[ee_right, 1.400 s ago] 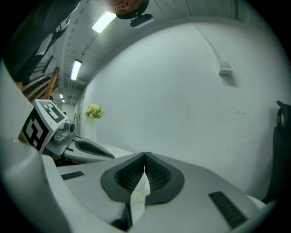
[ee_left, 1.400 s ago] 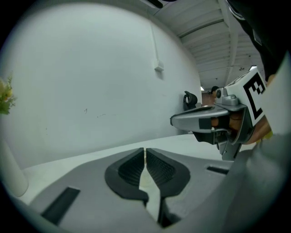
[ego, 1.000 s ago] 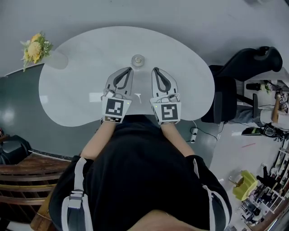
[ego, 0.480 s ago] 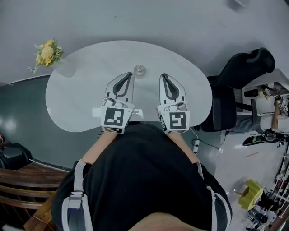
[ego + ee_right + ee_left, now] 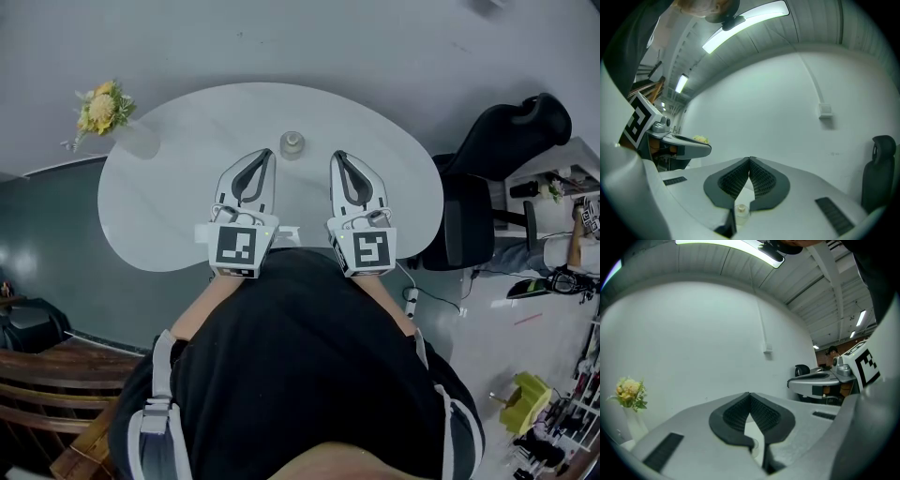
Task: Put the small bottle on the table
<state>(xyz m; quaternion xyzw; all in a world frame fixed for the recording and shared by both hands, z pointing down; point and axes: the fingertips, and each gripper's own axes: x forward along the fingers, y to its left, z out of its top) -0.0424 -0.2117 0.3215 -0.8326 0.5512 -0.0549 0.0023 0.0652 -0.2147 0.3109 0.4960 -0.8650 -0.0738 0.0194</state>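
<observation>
The small clear bottle (image 5: pixel 292 143) stands upright on the white table (image 5: pixel 169 187), toward its far side. My left gripper (image 5: pixel 270 153) and right gripper (image 5: pixel 335 155) hover side by side over the table's near half, the bottle just beyond and between their tips. Both are shut with nothing in them. In the right gripper view the bottle (image 5: pixel 741 210) shows low down through the gap under the closed tips (image 5: pixel 749 159). In the left gripper view the dark pads meet at the tip (image 5: pixel 749 394).
A vase of yellow flowers (image 5: pixel 103 108) stands at the table's far left edge, and also shows in the left gripper view (image 5: pixel 629 394). A black office chair (image 5: pixel 497 141) is right of the table. A grey wall rises behind it.
The head view has shifted a little. Both grippers stay shut side by side, their tips now slightly wider apart. The bottle has not moved on the table.
</observation>
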